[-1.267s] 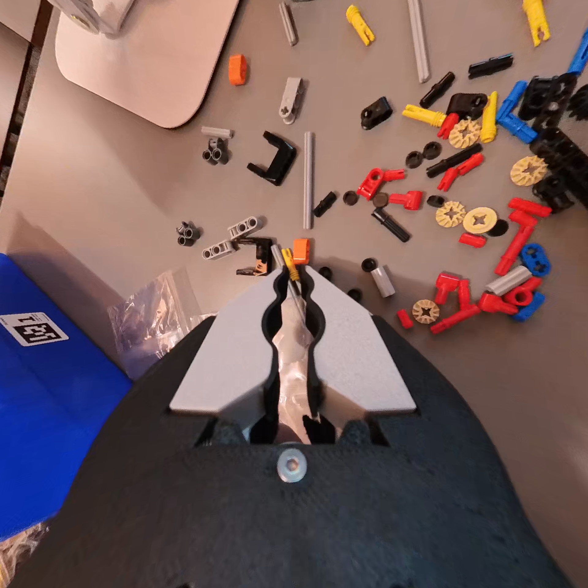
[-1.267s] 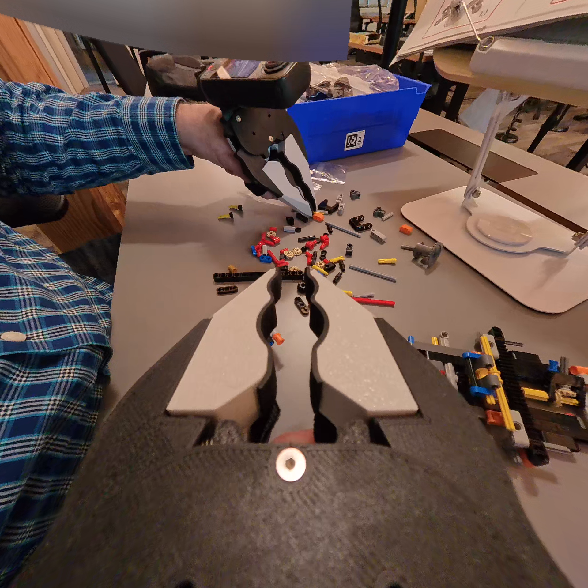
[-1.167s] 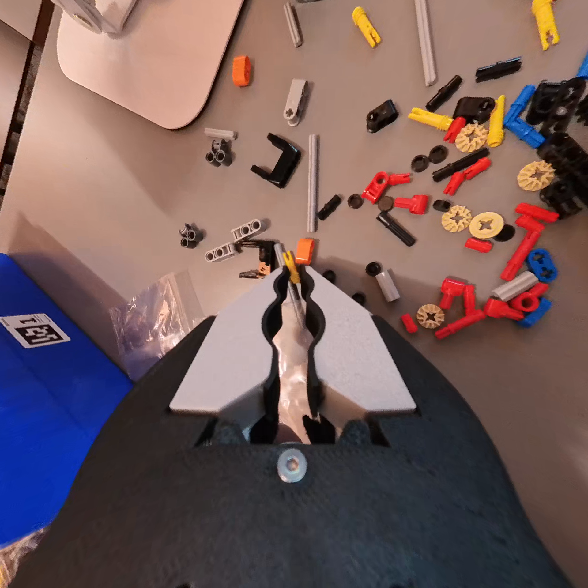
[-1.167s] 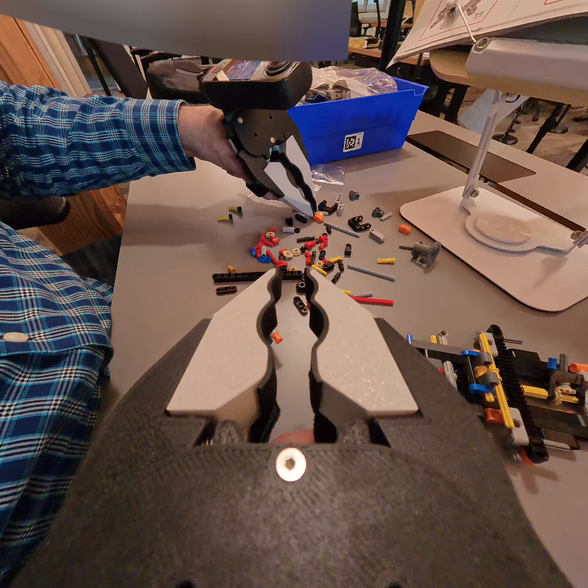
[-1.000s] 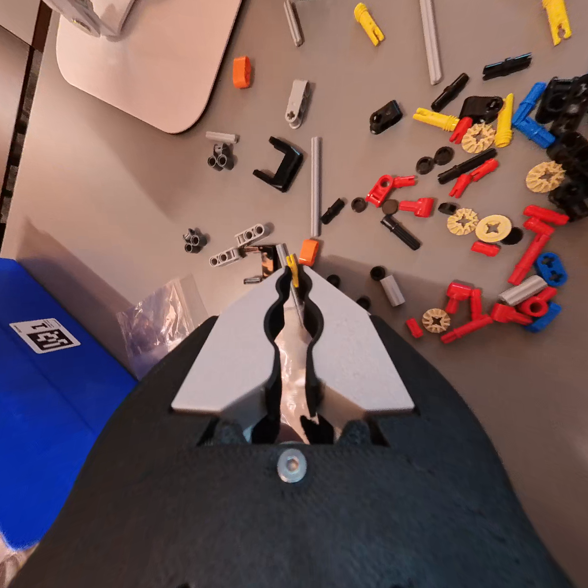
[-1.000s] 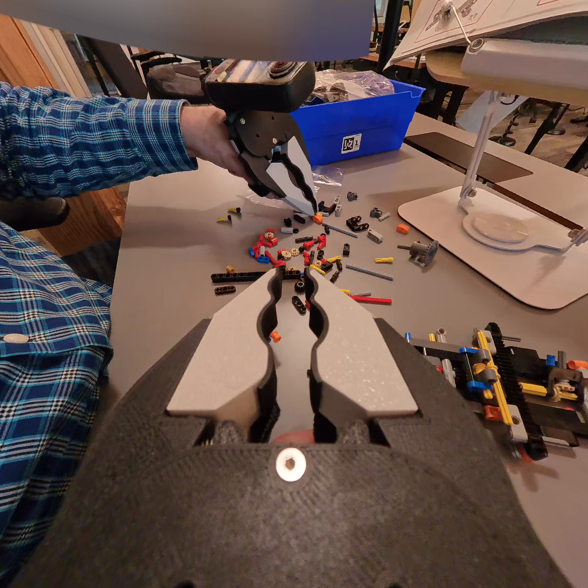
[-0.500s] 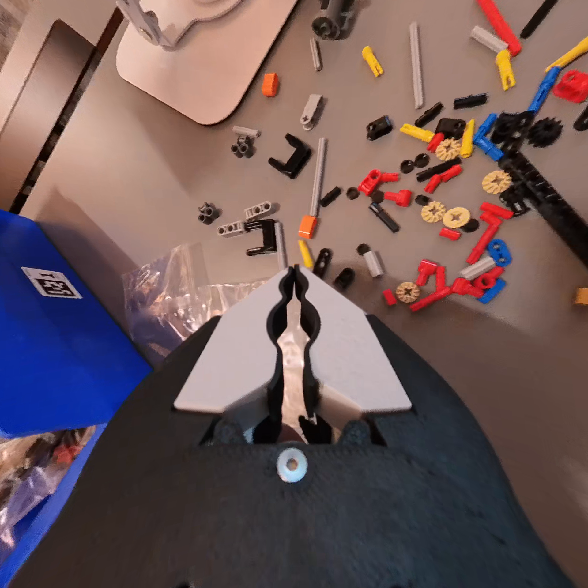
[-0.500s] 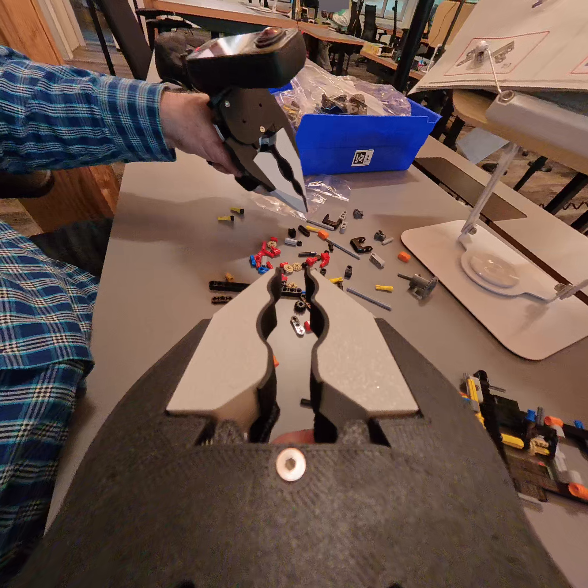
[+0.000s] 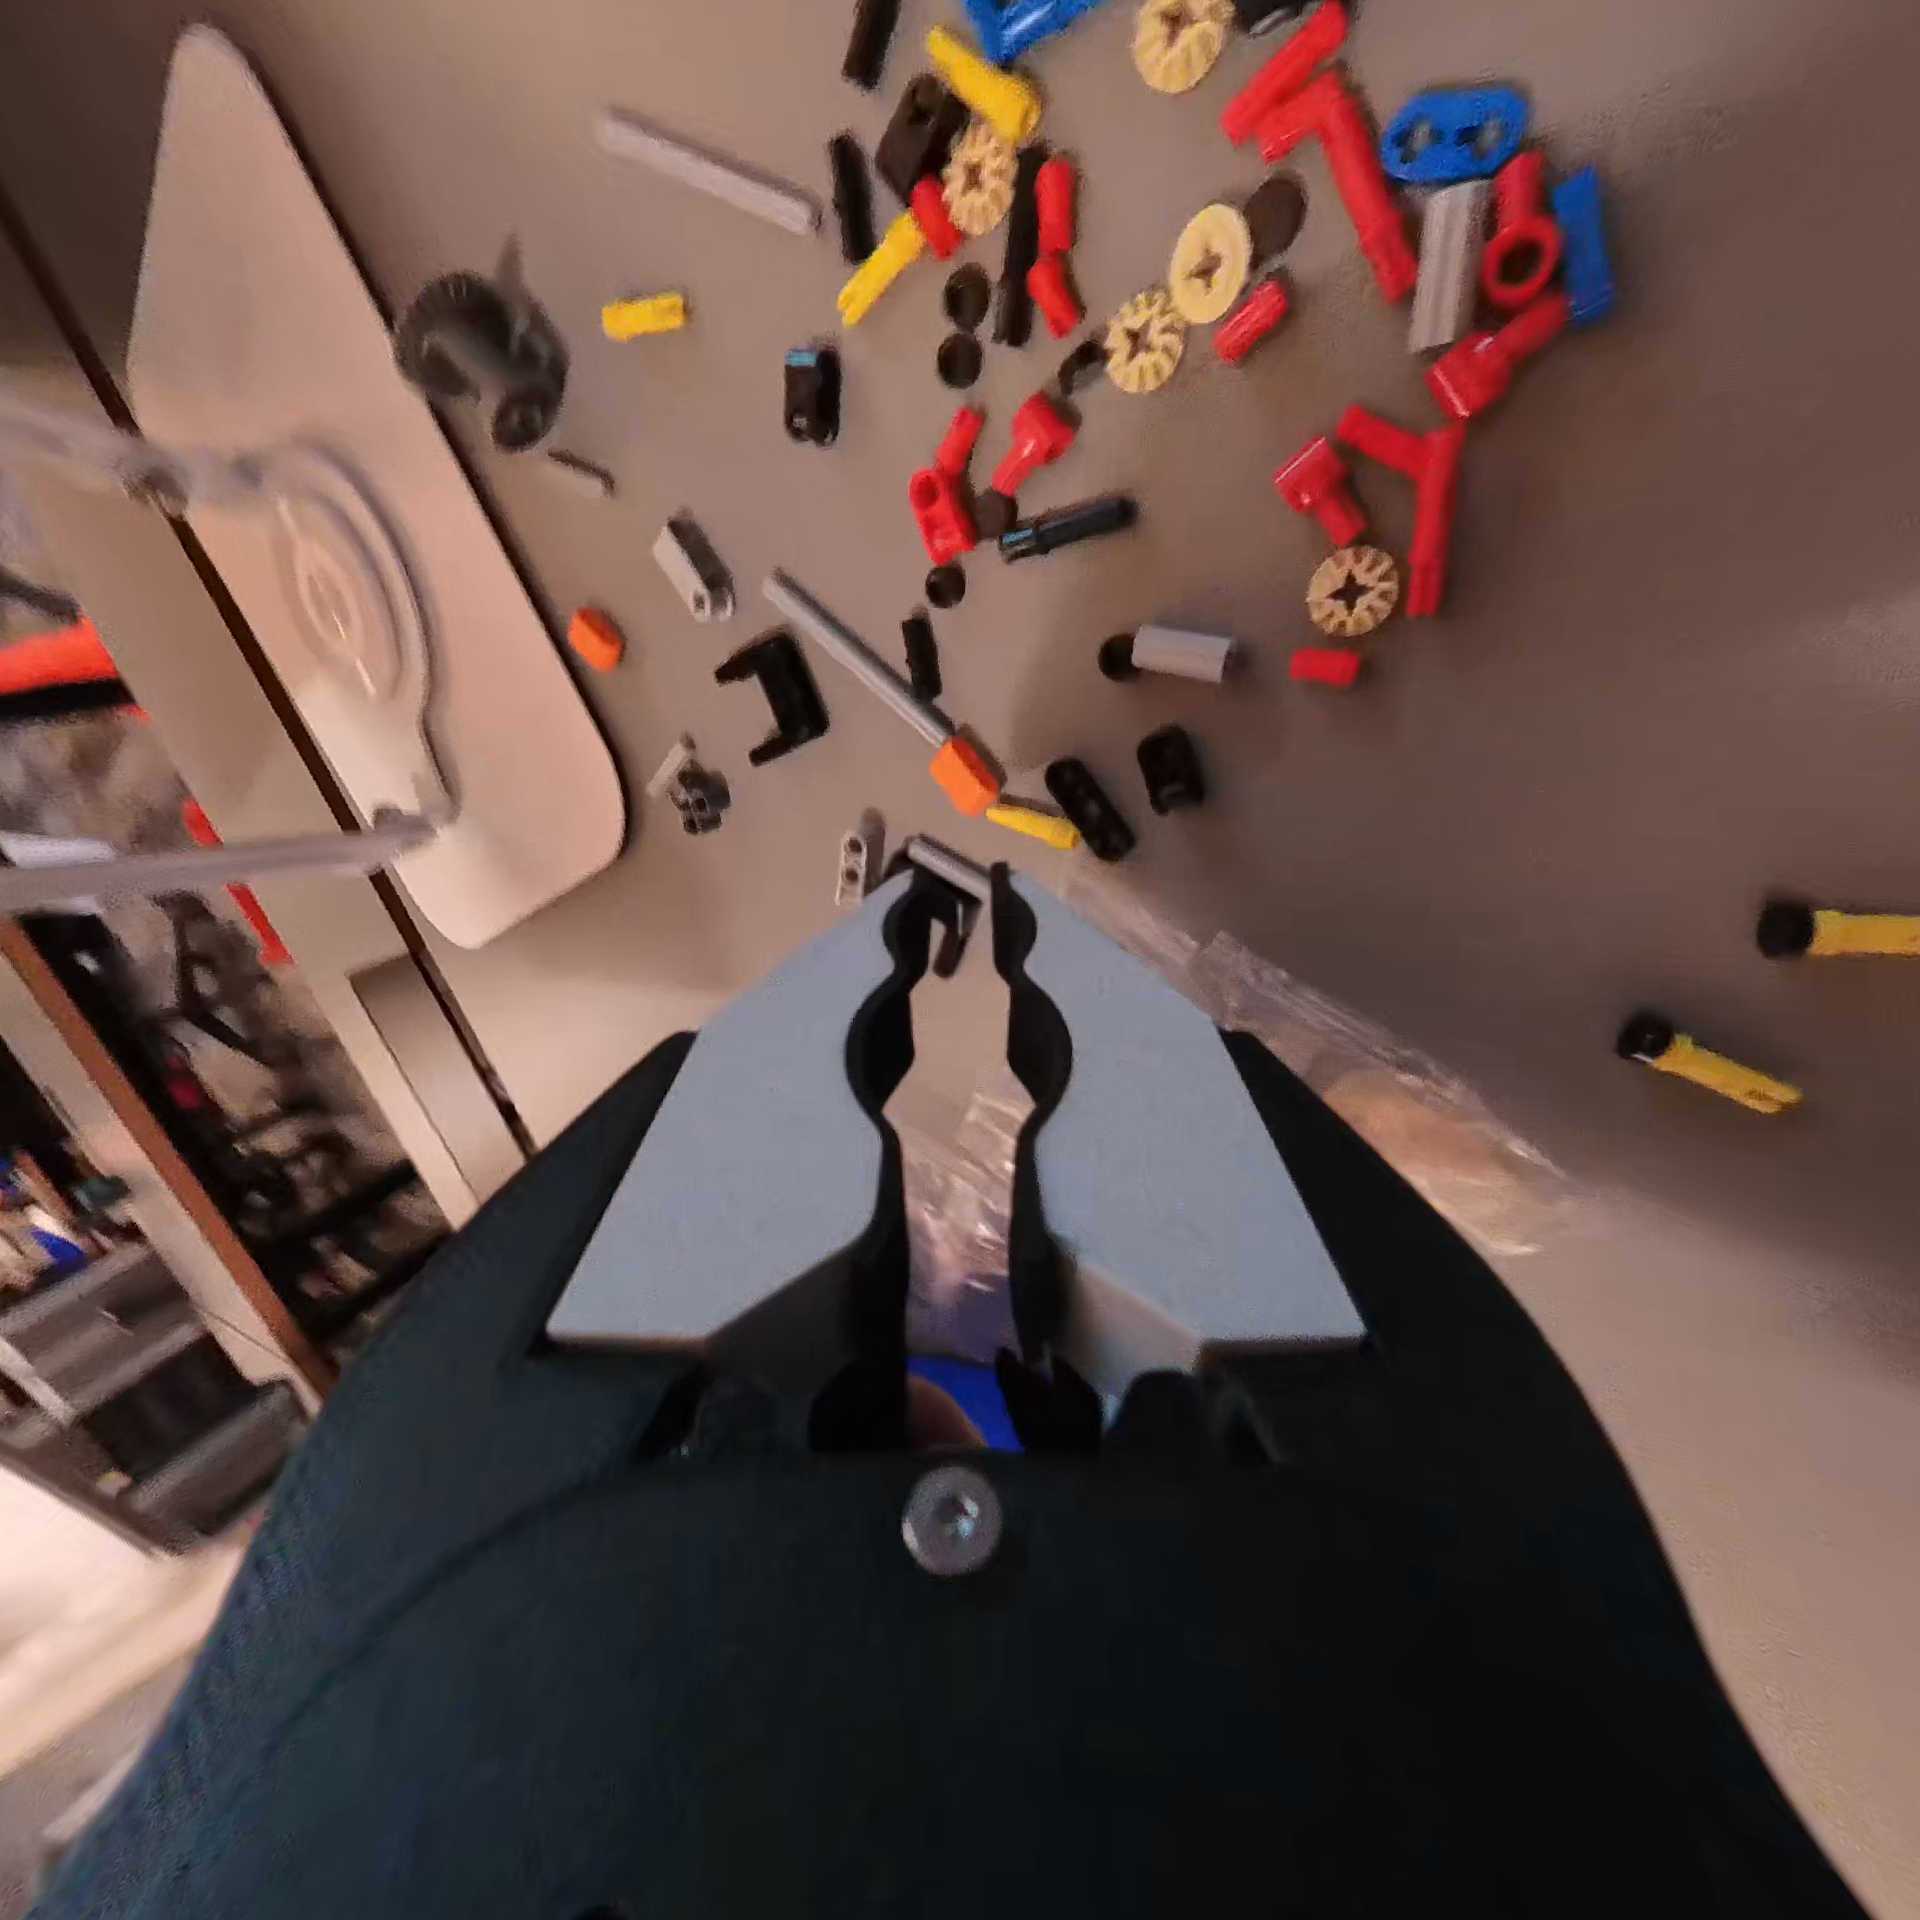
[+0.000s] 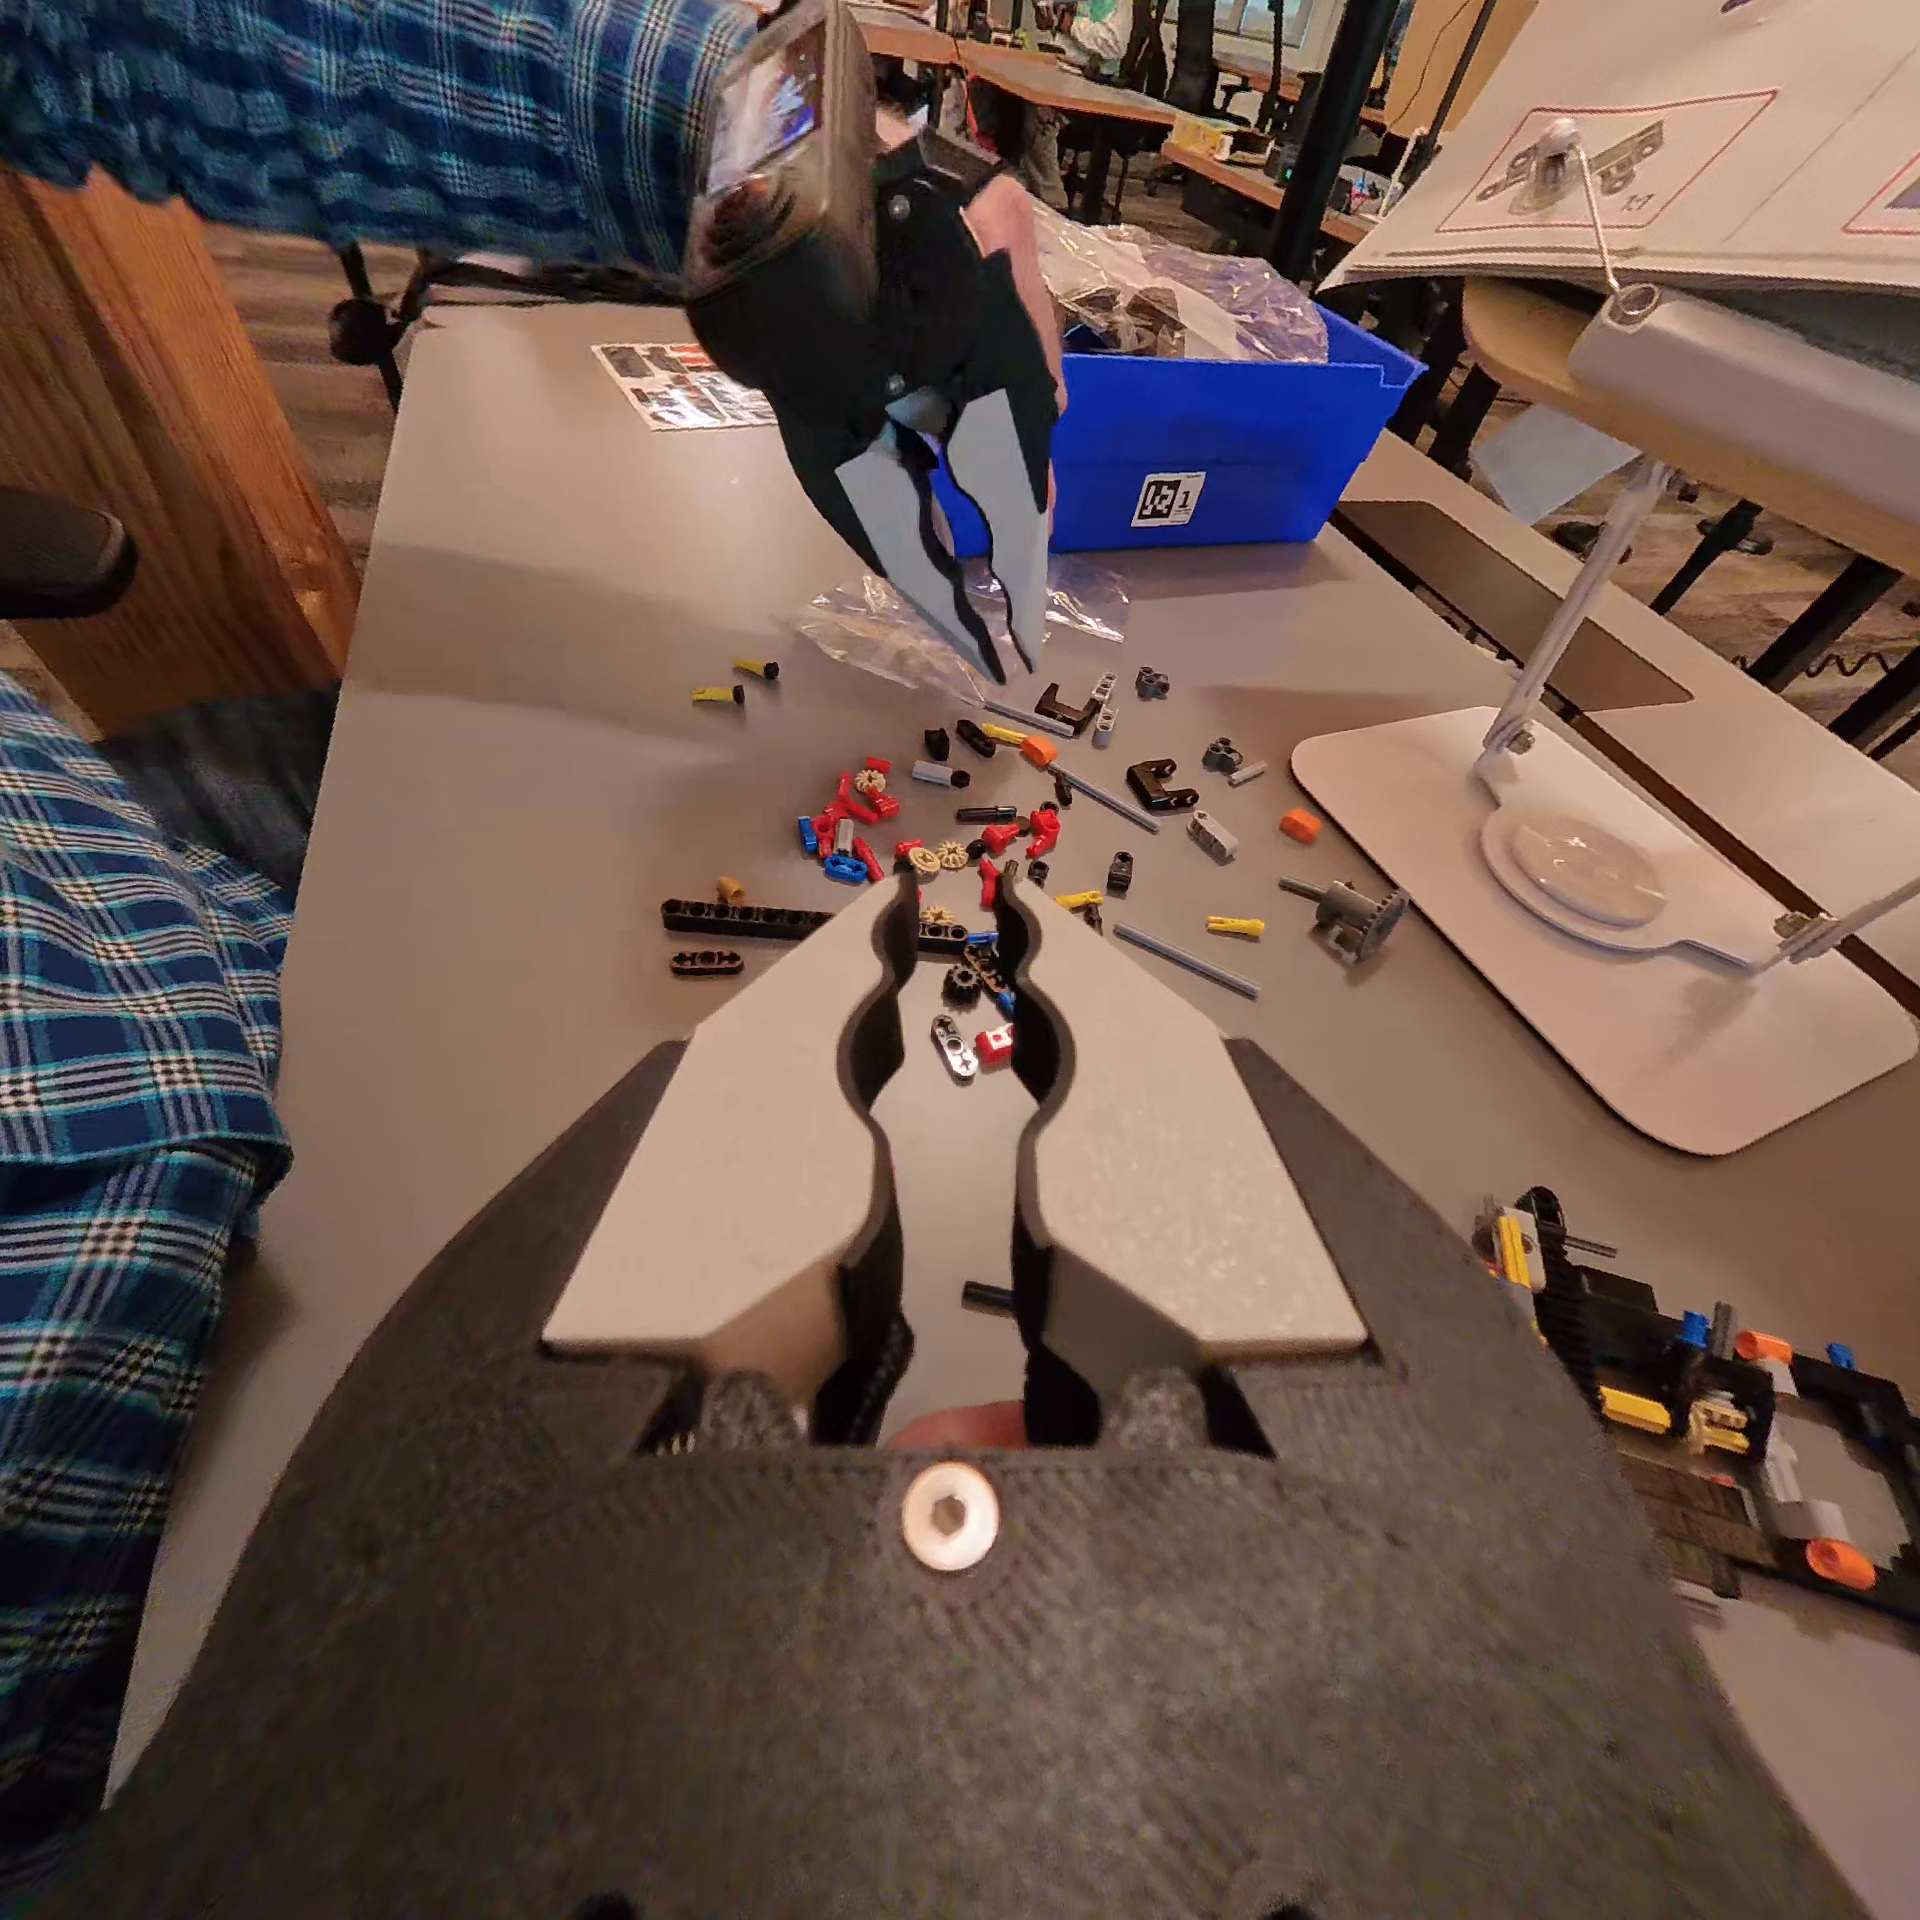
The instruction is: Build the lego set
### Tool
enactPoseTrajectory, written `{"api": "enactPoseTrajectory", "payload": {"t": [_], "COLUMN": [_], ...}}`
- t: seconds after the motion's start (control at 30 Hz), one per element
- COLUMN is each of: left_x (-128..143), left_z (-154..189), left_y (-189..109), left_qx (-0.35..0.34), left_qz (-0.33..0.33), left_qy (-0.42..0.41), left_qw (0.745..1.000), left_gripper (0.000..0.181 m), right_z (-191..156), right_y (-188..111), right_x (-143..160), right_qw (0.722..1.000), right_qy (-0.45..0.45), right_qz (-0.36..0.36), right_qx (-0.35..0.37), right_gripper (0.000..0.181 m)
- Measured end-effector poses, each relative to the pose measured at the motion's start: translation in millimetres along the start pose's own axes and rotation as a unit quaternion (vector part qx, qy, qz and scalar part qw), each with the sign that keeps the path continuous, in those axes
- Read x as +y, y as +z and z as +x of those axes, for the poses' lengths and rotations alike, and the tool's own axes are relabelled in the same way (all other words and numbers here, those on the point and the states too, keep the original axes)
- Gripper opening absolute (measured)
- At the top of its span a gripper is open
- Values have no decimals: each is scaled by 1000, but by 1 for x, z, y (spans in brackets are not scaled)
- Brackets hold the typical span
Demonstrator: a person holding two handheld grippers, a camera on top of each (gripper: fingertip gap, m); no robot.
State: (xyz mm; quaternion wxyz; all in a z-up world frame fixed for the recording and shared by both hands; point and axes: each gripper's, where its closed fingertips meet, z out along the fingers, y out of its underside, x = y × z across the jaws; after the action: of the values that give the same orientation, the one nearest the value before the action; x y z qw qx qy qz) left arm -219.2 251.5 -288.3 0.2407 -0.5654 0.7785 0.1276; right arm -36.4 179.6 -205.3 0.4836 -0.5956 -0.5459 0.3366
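The left gripper (image 9: pixel 954 896) has dropped its yellow pin (image 9: pixel 1032 824), lifted, turned and parted its fingers.

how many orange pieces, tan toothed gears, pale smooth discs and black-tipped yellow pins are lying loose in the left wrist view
orange pieces: 2
tan toothed gears: 4
pale smooth discs: 1
black-tipped yellow pins: 2
total: 9
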Motion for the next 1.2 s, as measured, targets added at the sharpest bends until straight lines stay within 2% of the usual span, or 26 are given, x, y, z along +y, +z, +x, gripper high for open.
{"api": "enactPoseTrajectory", "payload": {"t": [0.1,0.17,0.33,0.57,0.7,0.93,1.2], "left_x": [-6,-1,2,-10,-12,-16,-17], "left_z": [1,3,10,16,19,18,20], "left_y": [7,13,18,18,20,22,22], "left_qx": [-2,3,8,13,40,82,179], "left_qz": [6,-8,-6,15,13,20,27], "left_qy": [63,91,118,132,101,-7,-120], "left_qw": [998,996,993,991,994,996,976], "left_gripper": [13,13,16,13,3,2,2], "right_z": [2,3,6,10,10,10,10], "right_y": [1,2,2,3,2,0,1], "right_x": [2,4,9,14,15,13,14], "right_qw": [1000,1000,1000,1000,1000,999,999], "right_qy": [4,8,14,22,22,33,46], "right_qz": [2,2,-1,2,3,14,15], "right_qx": [5,6,5,6,4,-5,-18], "right_gripper": [12,12,12,12,12,12,12]}}
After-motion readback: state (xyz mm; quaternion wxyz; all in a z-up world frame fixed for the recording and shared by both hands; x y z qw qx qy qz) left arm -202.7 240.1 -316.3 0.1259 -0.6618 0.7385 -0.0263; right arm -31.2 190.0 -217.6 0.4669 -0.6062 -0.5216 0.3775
